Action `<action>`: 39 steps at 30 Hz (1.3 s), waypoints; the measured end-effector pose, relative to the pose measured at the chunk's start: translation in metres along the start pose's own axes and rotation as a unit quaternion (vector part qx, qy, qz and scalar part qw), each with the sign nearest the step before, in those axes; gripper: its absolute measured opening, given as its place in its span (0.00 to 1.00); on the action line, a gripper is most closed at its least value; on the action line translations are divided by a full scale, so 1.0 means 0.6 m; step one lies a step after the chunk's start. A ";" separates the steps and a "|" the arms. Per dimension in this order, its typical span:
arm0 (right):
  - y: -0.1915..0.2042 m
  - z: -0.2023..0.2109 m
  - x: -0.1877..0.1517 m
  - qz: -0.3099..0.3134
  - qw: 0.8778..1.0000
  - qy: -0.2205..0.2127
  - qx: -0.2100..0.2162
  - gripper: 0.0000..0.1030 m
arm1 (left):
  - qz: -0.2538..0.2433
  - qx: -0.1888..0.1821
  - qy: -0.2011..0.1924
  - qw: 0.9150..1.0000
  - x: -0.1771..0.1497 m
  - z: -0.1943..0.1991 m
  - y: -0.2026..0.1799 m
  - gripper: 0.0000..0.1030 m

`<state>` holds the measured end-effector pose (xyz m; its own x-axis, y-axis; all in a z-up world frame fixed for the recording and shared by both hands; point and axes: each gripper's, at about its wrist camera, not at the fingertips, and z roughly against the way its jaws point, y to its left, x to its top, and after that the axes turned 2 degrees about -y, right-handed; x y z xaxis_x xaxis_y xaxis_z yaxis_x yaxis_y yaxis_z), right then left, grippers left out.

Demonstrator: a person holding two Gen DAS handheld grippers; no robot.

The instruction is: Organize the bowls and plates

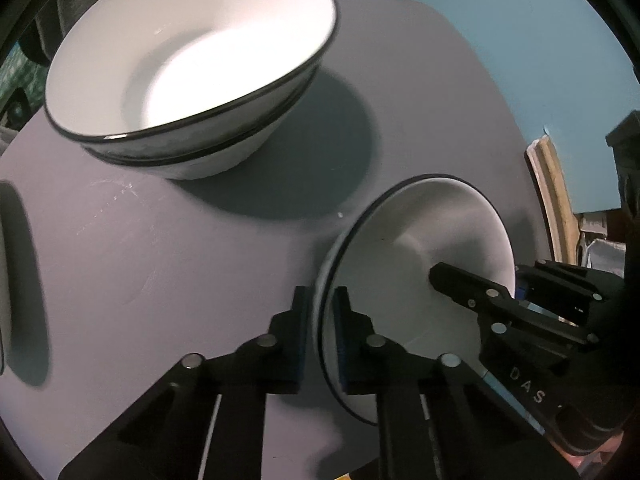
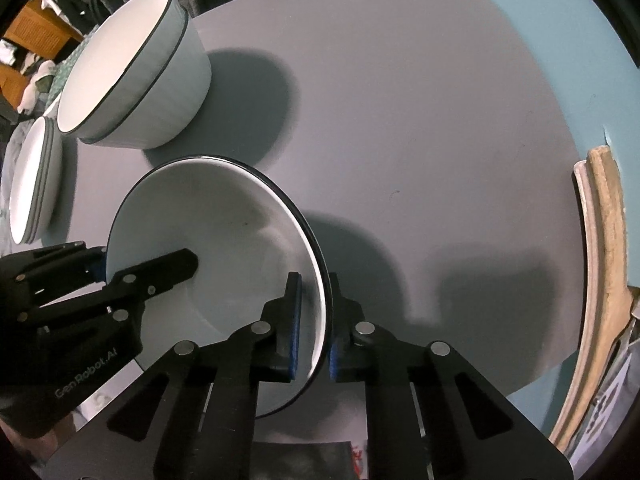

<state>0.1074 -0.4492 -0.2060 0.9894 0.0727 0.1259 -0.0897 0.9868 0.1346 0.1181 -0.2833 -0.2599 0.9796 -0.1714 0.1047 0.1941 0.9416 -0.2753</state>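
A white bowl with a dark rim sits on the round grey table, and both grippers hold it. My left gripper is shut on the bowl's near-left rim, one pad inside and one outside. At the opposite rim my right gripper is shut the same way. Each wrist view shows the other gripper's inner finger reaching into the bowl. A stack of nested matching bowls stands farther back on the table.
A stack of white plates or shallow dishes stands at the table's left edge. A pale wooden curved piece runs along the table's right side above a blue floor. Grey tabletop stretches beyond and right of the held bowl.
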 end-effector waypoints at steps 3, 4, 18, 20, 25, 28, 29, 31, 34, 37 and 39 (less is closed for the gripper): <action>0.015 -0.003 0.001 -0.005 1.000 0.002 0.004 0.09 | -0.007 0.013 -0.006 1.000 0.004 0.001 -0.005 0.09; 0.014 -0.001 0.002 -0.005 1.000 0.003 0.005 0.09 | -0.005 0.012 -0.007 1.000 0.004 0.001 -0.005 0.09; 0.030 0.008 0.040 0.000 1.000 0.004 -0.012 0.06 | 0.015 0.010 -0.007 1.000 0.002 0.016 0.000 0.07; 0.049 0.001 0.036 0.004 1.000 0.003 -0.013 0.06 | 0.017 0.009 -0.010 1.000 0.008 0.024 0.000 0.07; 0.057 0.019 0.042 0.007 1.000 -0.001 -0.013 0.06 | 0.027 0.004 -0.018 0.999 0.011 0.045 0.009 0.07; 0.068 0.031 0.049 0.009 1.000 -0.004 -0.015 0.06 | 0.034 0.001 -0.023 0.999 0.001 0.055 0.014 0.07; 0.070 0.035 0.051 0.007 1.000 -0.003 -0.014 0.06 | 0.037 0.001 -0.025 0.999 0.003 0.061 0.015 0.07; 0.077 0.044 0.058 0.010 1.000 -0.005 -0.015 0.06 | 0.045 0.000 -0.029 0.999 0.008 0.071 0.022 0.07; 0.094 0.056 0.058 0.020 1.000 -0.013 -0.019 0.06 | 0.055 0.001 -0.039 0.998 0.011 0.092 0.027 0.07; 0.104 0.066 0.057 0.025 0.999 -0.019 -0.015 0.06 | 0.058 0.004 -0.051 0.997 0.015 0.111 0.028 0.07; 0.098 0.085 0.064 0.028 0.999 -0.025 -0.012 0.06 | 0.060 0.008 -0.059 0.996 0.017 0.122 0.028 0.07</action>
<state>0.1343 -0.3957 -0.1429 0.9756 0.1219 0.1825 -0.1422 0.9844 0.1032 0.1277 -0.2481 -0.1937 0.9827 -0.0234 0.1839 0.0748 0.9576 -0.2783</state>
